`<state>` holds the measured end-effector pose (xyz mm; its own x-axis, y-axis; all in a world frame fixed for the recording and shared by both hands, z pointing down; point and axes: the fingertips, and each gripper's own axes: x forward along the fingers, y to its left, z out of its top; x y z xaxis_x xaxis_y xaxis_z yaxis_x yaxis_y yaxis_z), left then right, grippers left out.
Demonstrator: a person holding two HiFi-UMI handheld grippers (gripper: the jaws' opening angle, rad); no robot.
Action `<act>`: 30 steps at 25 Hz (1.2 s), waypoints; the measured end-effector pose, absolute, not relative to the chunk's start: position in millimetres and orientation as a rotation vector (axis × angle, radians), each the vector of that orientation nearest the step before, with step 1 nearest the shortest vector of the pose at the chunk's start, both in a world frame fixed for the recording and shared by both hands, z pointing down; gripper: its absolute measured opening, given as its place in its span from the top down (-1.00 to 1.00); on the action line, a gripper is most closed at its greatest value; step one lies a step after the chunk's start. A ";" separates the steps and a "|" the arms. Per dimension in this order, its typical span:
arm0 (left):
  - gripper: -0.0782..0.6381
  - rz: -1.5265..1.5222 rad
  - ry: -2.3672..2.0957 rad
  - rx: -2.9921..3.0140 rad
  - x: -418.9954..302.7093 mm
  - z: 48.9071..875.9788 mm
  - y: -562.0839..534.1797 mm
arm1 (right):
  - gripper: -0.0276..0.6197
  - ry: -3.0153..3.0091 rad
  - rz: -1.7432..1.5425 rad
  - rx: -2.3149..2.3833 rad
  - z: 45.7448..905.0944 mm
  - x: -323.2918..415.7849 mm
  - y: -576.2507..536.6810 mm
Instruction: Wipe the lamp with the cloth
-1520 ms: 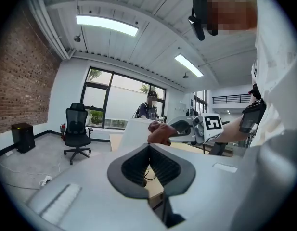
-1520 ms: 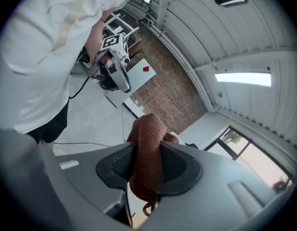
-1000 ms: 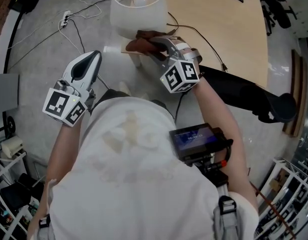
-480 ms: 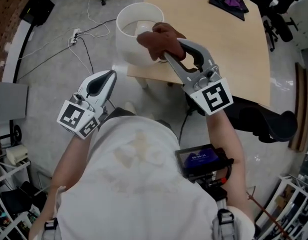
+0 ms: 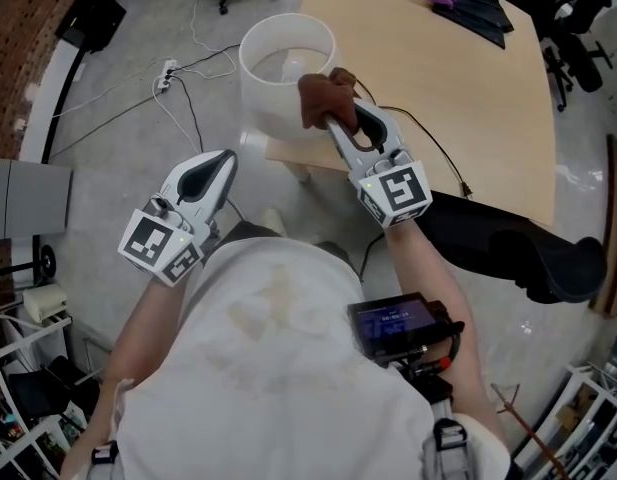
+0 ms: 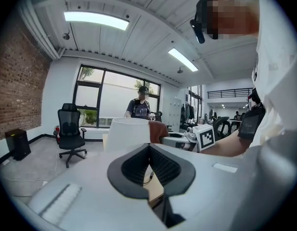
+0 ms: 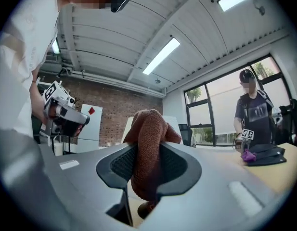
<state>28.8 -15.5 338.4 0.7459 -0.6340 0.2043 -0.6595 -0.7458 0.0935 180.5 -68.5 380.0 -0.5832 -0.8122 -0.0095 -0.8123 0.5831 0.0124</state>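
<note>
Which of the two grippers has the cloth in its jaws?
The right gripper: its jaws clamp the brown cloth by the lamp. The left gripper is shut and empty, off to the side.

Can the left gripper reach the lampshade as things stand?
Probably yes: only open air lies between the left gripper and the lampshade; the right gripper holds the cloth at its right side.

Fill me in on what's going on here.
A person is working with a gripper in each hand at a white lamp that stands on the corner of a wooden table. The right gripper is clamped on a brown cloth and holds it at the rim of the lampshade, apparently against it. The left gripper is shut with nothing in it and hangs off to the side, clear of the lamp.
</note>
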 end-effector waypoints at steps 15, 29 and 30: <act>0.78 0.235 -0.999 2.773 28.8 341.1 -19.2 | 0.49 2.628 -0.306 -1.374 376.2 238.7 -72.5; 0.78 0.157 -1.014 2.753 -0.4 341.2 -60.3 | 0.49 2.751 -0.514 -1.621 432.7 244.5 -130.6; 0.78 0.150 -1.009 2.754 -1.6 340.7 -63.6 | 0.49 2.767 -0.571 -1.659 450.2 247.3 -128.4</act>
